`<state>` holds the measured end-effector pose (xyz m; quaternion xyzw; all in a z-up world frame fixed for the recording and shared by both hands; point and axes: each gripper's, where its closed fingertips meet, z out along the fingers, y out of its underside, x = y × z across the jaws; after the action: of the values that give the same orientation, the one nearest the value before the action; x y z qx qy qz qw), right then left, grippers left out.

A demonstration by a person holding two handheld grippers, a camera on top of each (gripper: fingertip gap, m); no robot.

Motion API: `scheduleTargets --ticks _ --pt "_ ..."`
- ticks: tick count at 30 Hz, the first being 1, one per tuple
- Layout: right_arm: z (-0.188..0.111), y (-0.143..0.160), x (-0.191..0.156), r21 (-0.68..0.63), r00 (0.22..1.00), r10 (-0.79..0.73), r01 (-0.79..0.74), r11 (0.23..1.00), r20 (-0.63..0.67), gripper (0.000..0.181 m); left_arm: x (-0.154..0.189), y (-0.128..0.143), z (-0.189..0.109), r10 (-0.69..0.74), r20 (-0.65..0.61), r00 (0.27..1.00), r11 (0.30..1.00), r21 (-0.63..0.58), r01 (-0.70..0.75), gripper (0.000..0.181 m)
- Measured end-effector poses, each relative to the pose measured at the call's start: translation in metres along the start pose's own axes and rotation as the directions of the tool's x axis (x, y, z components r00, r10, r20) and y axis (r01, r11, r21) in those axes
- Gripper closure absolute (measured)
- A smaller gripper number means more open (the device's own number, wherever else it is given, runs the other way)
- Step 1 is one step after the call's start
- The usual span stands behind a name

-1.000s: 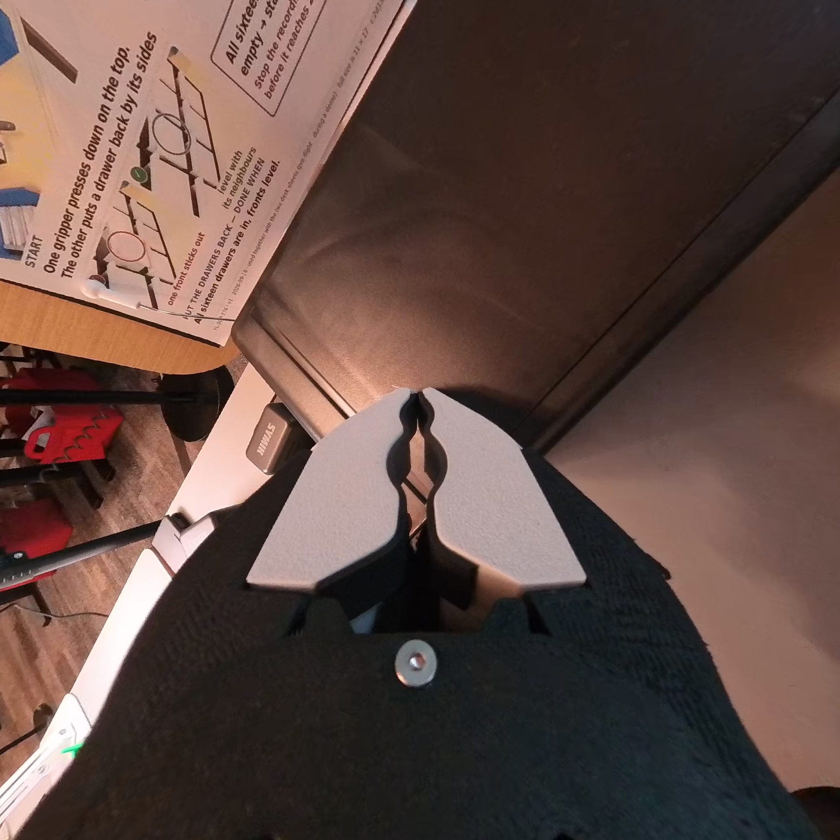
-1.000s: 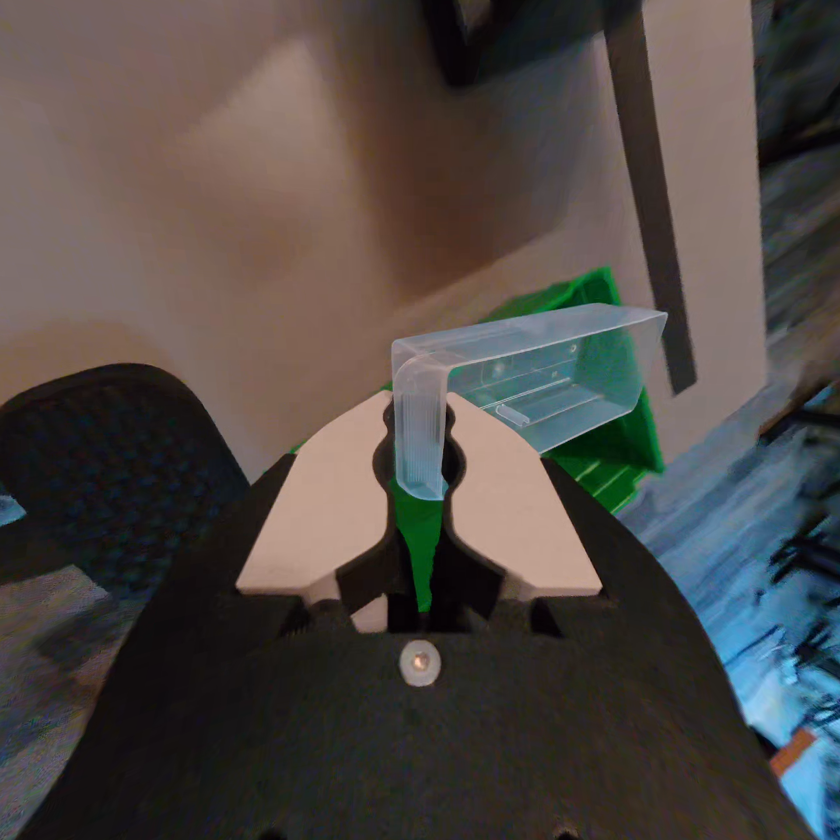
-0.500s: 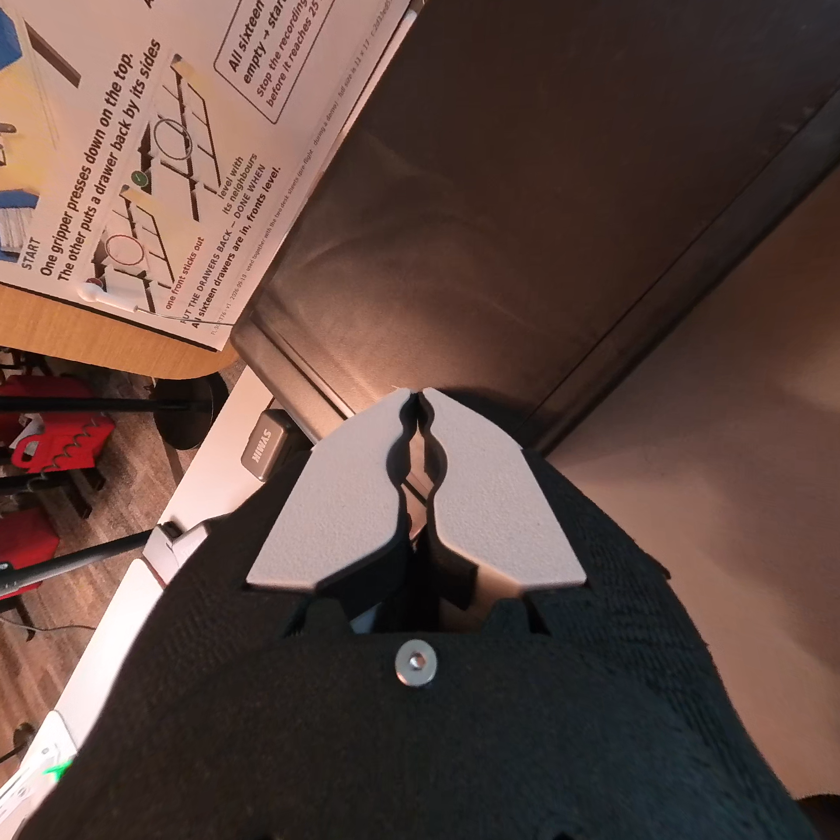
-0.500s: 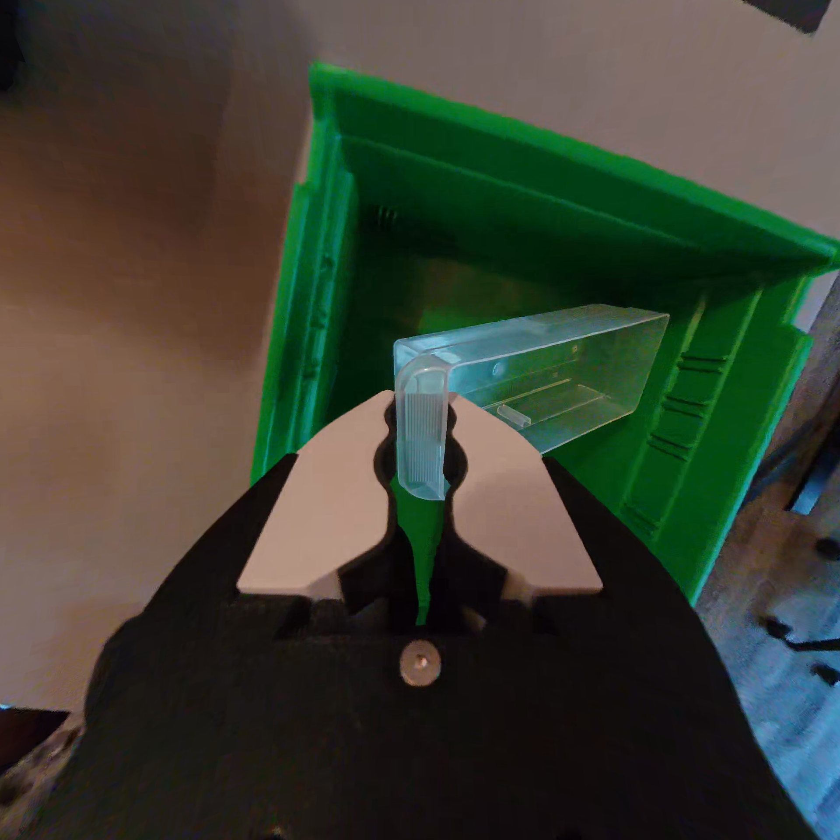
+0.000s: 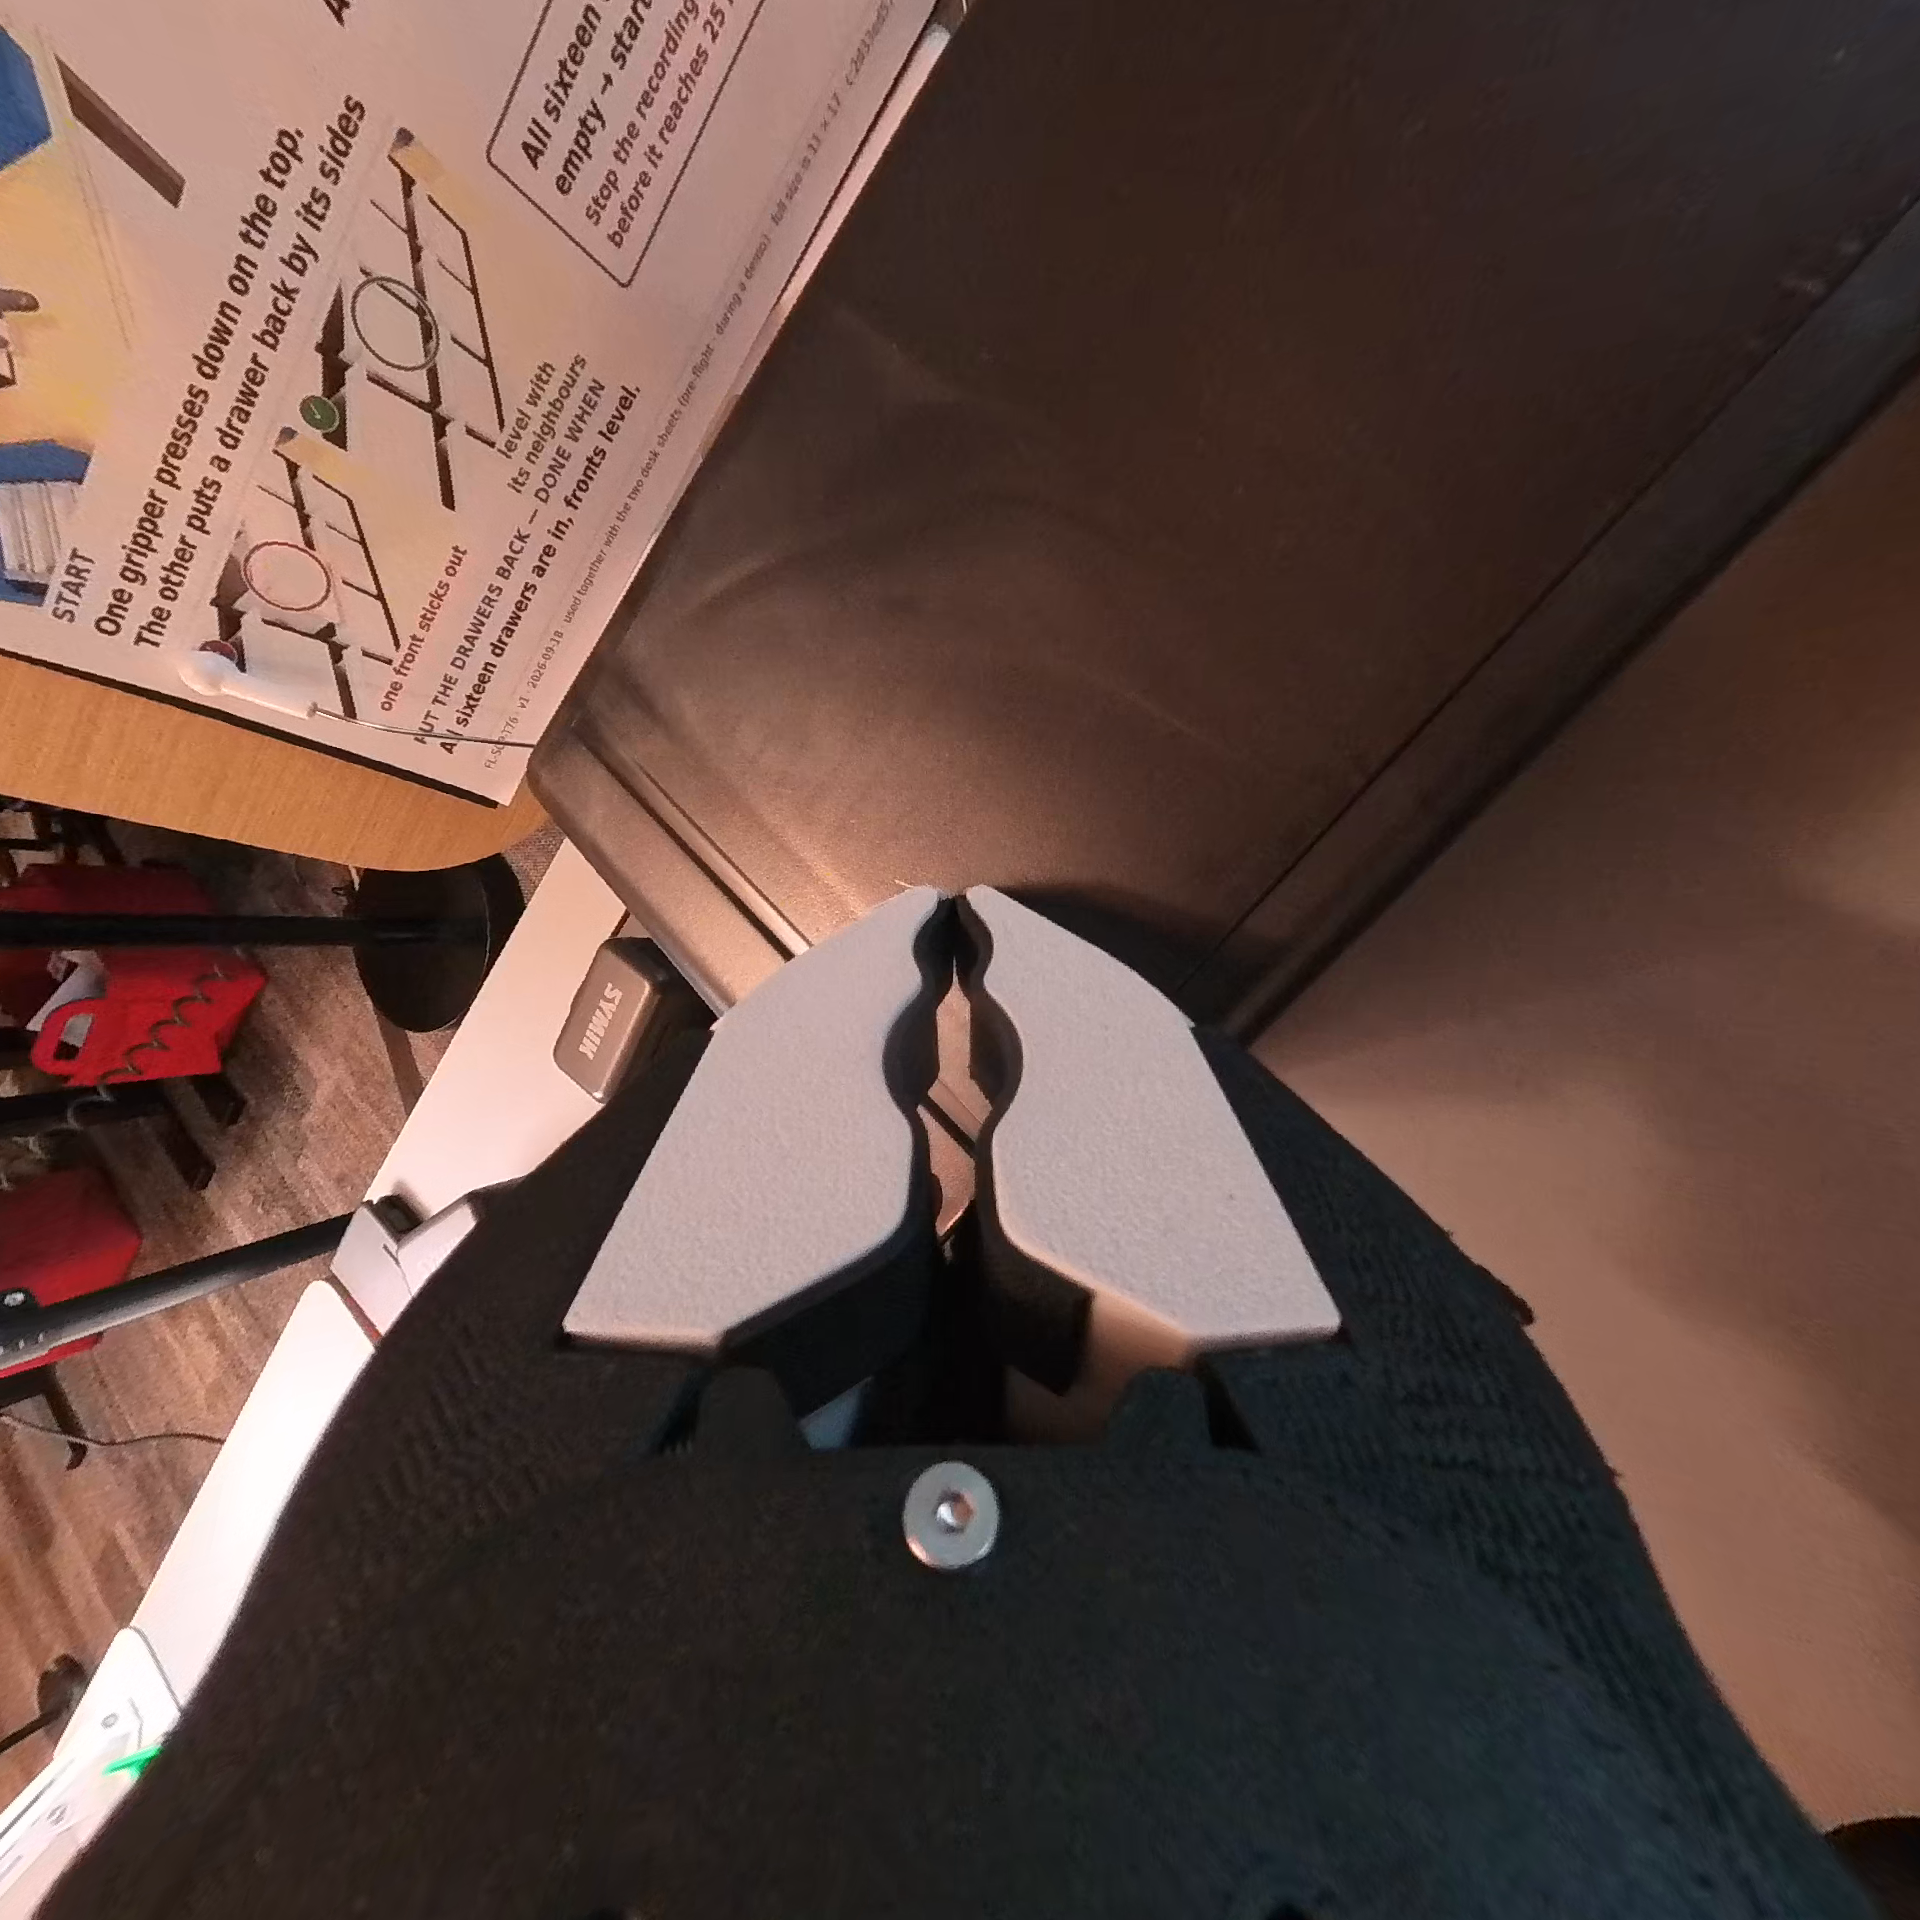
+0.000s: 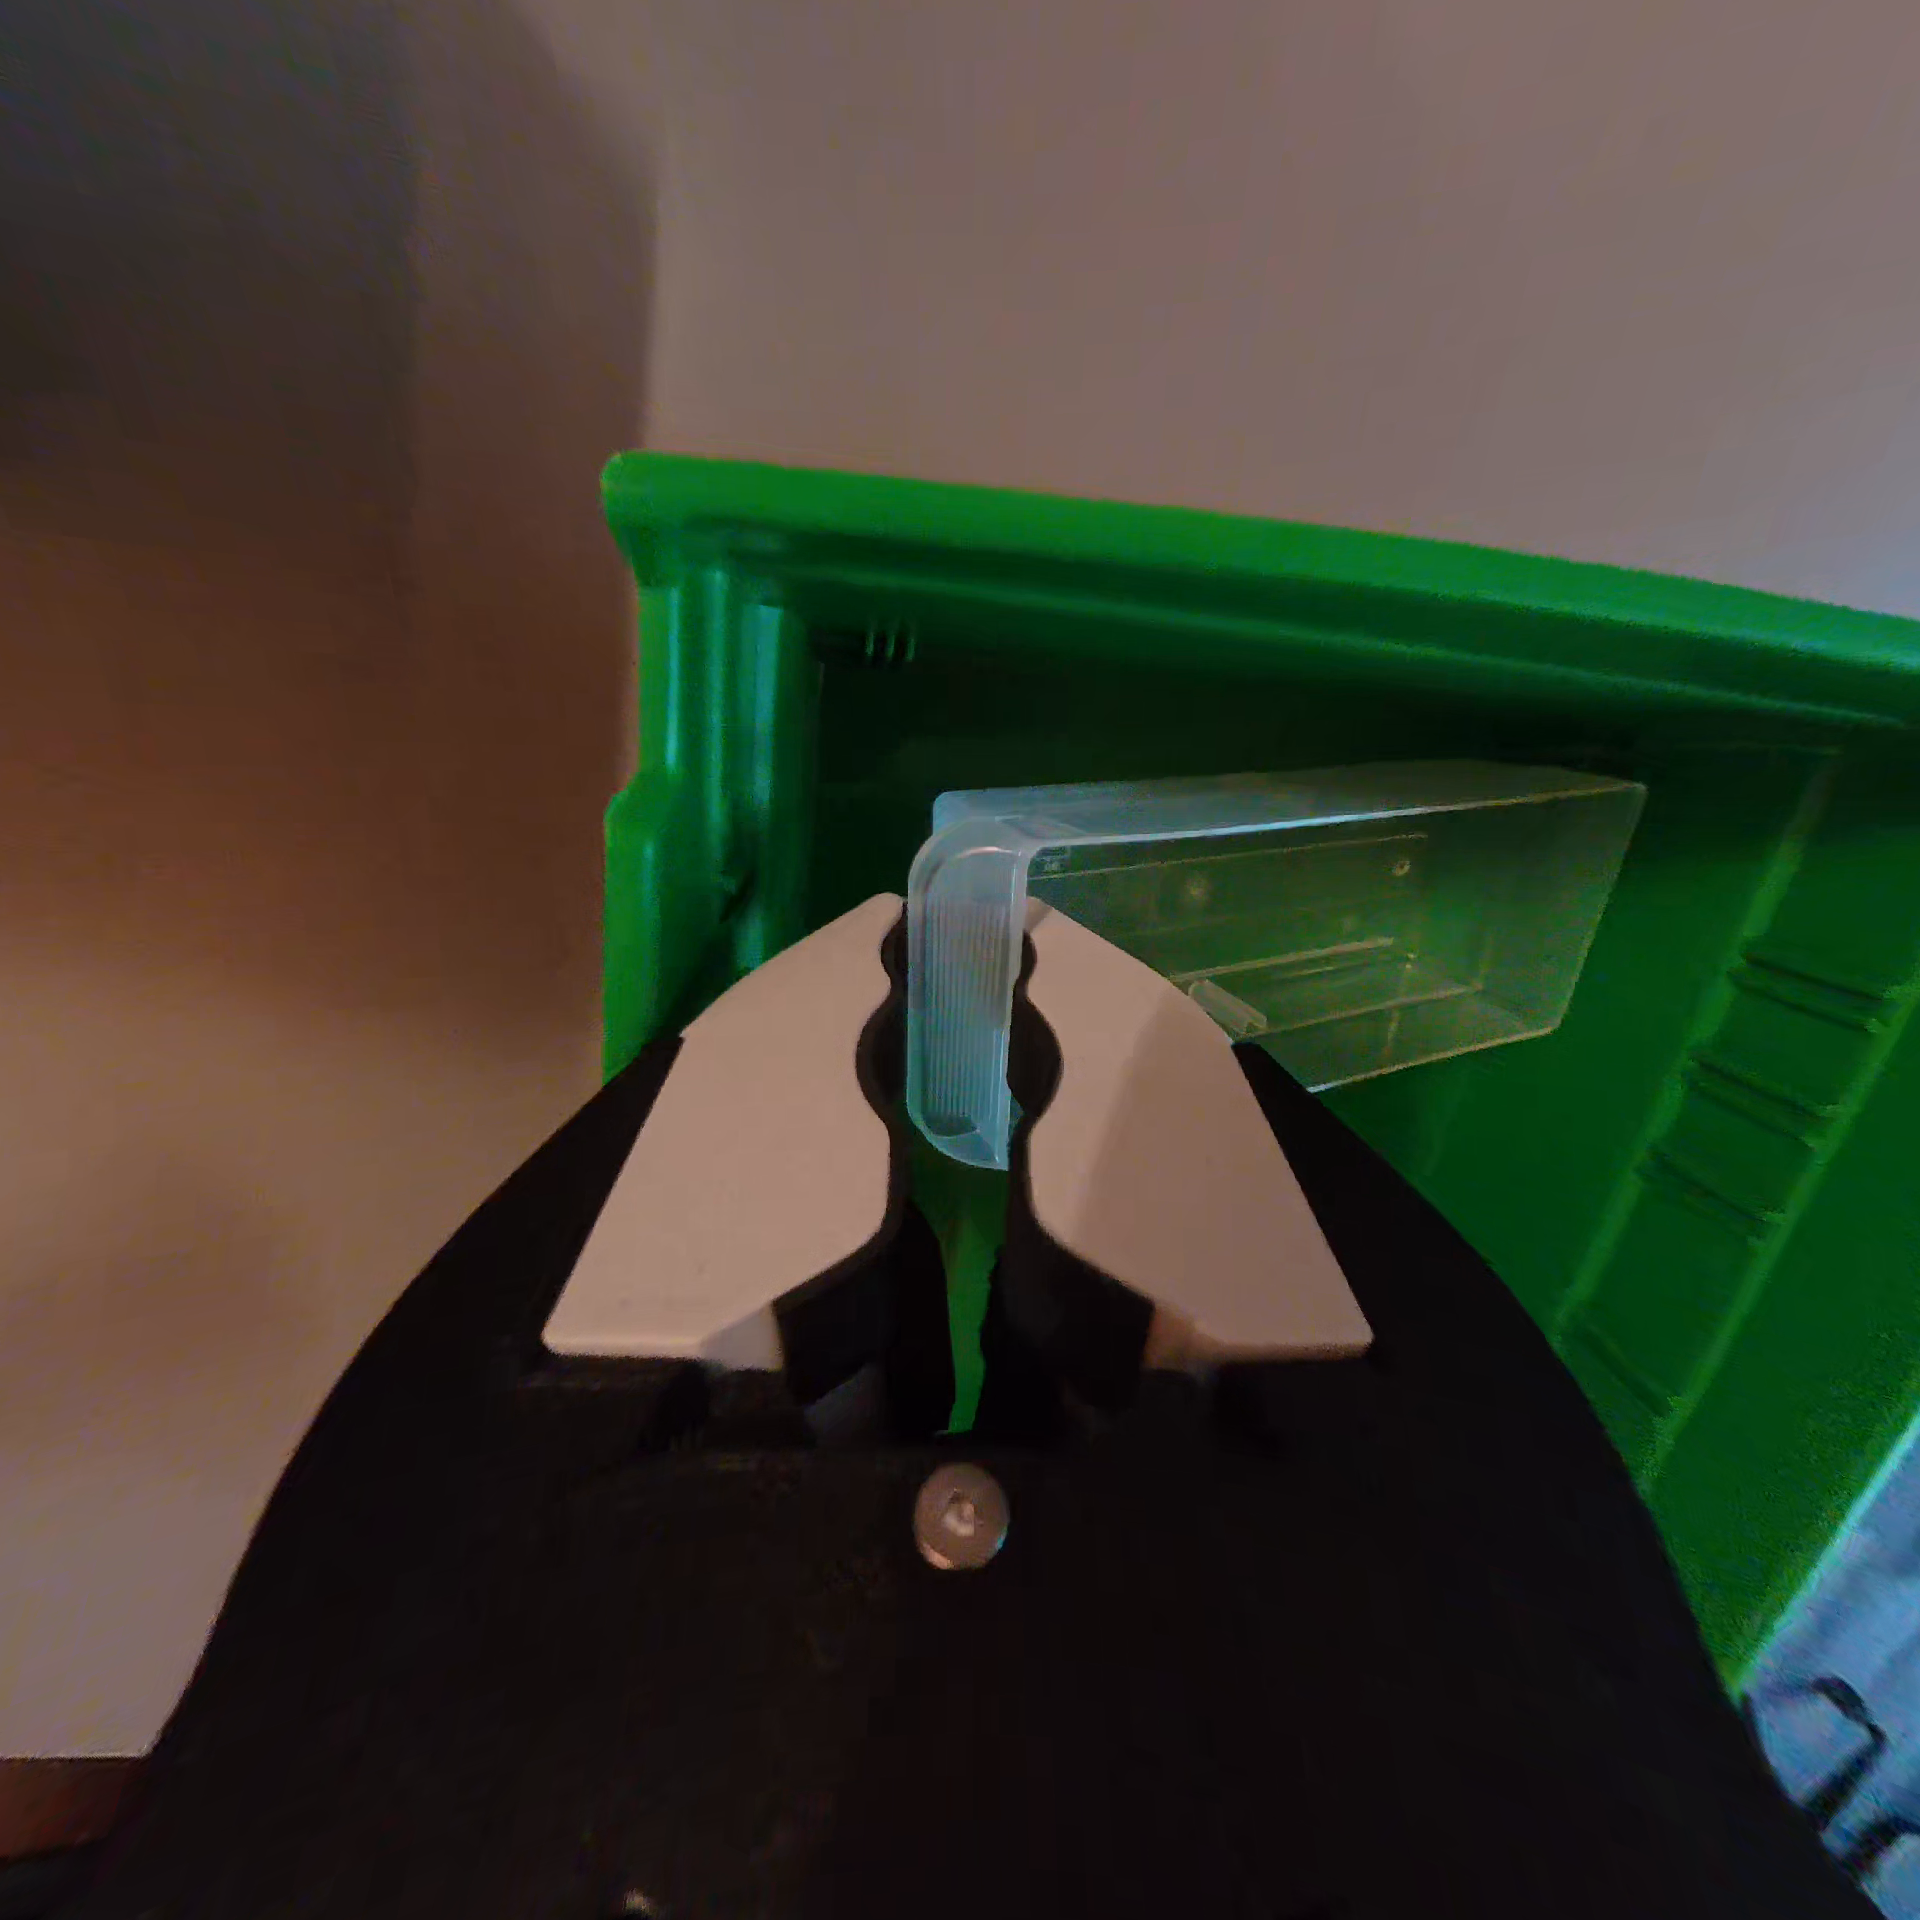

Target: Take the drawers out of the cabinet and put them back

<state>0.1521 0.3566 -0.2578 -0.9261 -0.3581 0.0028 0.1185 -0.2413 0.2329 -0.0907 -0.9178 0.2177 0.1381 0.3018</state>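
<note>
My left gripper [image 5: 951, 909] is shut and empty, its tips close over or on the dark flat top of the cabinet [image 5: 1143, 468]. Whether they touch it is hidden. My right gripper [image 6: 961, 935] is shut on the ribbed front handle of a clear plastic drawer [image 6: 1351, 914]. The drawer's body sticks out to the right of the fingers and hangs over the inside of an open green bin [image 6: 1143, 561]. The drawer looks empty. The cabinet's front and its other drawers are out of view.
A printed instruction sheet [image 5: 312, 364] lies on a wooden desk [image 5: 156, 779] left of the cabinet. A small grey block [image 5: 608, 1029] sits by the cabinet's corner. Red items [image 5: 125, 1018] and black stands are on the floor below. A pale tabletop [image 6: 260, 727] surrounds the green bin.
My right gripper has swung with the clear drawer from beside the green bin to over its open inside. My left gripper has barely moved.
</note>
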Motion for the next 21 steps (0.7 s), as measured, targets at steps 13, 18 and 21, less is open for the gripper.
scheduleTargets --ticks 13,18,21 --pt "0.012 0.000 0.003 0.045 0.997 0.012 -0.015 0.999 0.078 0.159 0.000 0.000 0.000 0.015 0.007 1.000 1.000 -0.019 -0.015 0.181" --pt "-0.004 -0.006 0.006 0.116 0.996 0.002 -0.012 0.993 0.087 0.147 -0.001 0.000 0.000 0.011 0.006 1.000 1.000 -0.012 -0.011 0.181" --pt "-0.027 -0.020 0.007 0.243 0.996 0.012 -0.034 0.969 0.091 0.141 -0.001 0.000 0.000 0.014 0.007 1.000 1.000 -0.012 -0.014 0.181"
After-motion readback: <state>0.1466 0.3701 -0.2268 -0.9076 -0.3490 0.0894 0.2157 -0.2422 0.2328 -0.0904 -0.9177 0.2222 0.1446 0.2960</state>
